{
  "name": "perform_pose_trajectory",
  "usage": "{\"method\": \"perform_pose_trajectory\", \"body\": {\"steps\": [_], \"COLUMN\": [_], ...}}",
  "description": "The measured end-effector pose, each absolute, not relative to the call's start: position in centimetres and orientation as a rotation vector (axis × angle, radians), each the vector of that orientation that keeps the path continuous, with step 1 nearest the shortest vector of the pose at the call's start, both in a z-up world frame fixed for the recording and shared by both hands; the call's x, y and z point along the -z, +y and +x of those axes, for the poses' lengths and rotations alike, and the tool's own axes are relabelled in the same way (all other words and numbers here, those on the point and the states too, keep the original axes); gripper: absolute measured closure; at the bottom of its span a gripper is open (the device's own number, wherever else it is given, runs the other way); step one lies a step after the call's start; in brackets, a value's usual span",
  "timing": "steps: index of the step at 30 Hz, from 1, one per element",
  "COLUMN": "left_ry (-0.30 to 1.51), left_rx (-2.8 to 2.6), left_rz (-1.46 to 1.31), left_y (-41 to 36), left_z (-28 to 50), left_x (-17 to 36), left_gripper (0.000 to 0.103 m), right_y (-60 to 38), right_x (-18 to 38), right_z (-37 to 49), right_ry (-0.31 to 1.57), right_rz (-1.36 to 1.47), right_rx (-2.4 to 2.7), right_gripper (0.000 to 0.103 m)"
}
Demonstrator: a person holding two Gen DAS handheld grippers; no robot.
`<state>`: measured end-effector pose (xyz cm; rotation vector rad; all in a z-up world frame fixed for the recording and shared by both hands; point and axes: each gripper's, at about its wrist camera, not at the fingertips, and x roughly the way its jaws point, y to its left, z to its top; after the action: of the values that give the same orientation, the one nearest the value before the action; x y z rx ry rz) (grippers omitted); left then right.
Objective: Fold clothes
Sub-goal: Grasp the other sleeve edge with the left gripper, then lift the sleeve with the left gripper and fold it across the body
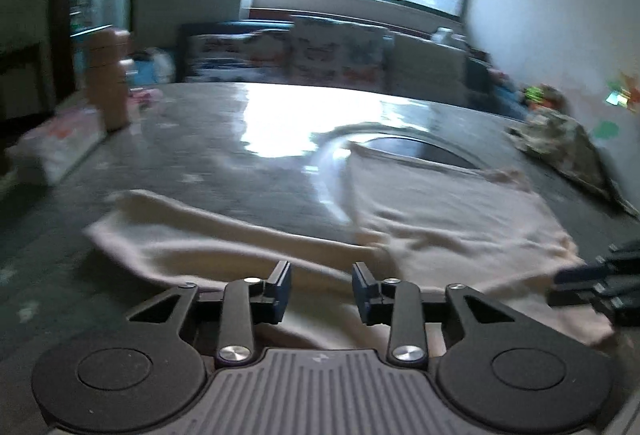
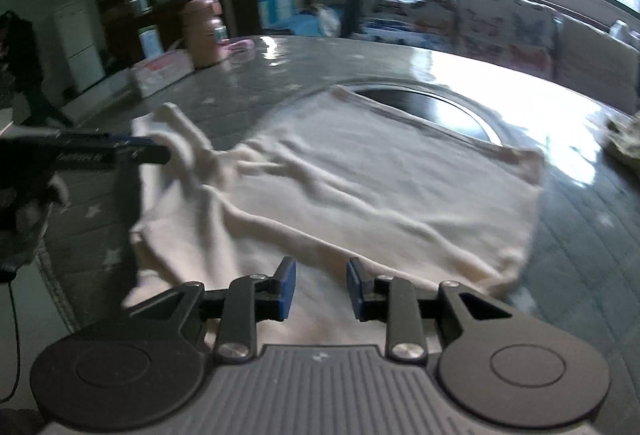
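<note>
A cream garment point(image 2: 360, 187) lies spread over the middle of the grey star-patterned desk point(image 2: 580, 227), its body reaching from the lower centre of the right wrist frame up toward the centre, where its top edge crosses a dark round inset point(image 2: 432, 107) in the desk surface. In that view the long axis runs from lower left to upper right, with a rumpled sleeve trailing to the left of the frame. Bare desk surrounds it: a wide band at the right of the frame, and more at the upper left before a pink bottle point(image 2: 202, 31) and a flat packet point(image 2: 160, 73) standing near the far left edge. A patterned cloth point(image 1: 568, 151) sits well apart at the right of the left wrist frame, beside the wall. The left gripper point(image 1: 321, 291) hovers over the near hem with its jaws apart and nothing between them; the right gripper point(image 2: 321, 289) likewise has its jaws apart above the cloth. Both frames are motion-blurred, so folds and seams are soft, and window glare washes out the desk's far middle. The garment's nearest edge is hidden under the gripper bodies, and each gripper shows only as a dark sliver at the edge of the other's frame.
</note>
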<state>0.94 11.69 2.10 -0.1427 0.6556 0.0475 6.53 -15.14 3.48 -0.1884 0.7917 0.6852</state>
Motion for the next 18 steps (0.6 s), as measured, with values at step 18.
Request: {"method": "perform_pose_trajectory", "body": {"steps": [18], "left_ry": [0.676], "left_rx": [-0.47], "left_rz": [-0.284], "left_y": [21.1], "left_z": [2.1], "left_x": [-0.5], "left_gripper": [0.063], "right_y": [-9.4], "right_x": [-2.8], "right_z": [5.8], "right_ry": [0.785], "right_rz": [-0.245], "right_rx": [-0.82], "right_gripper": [0.076]}}
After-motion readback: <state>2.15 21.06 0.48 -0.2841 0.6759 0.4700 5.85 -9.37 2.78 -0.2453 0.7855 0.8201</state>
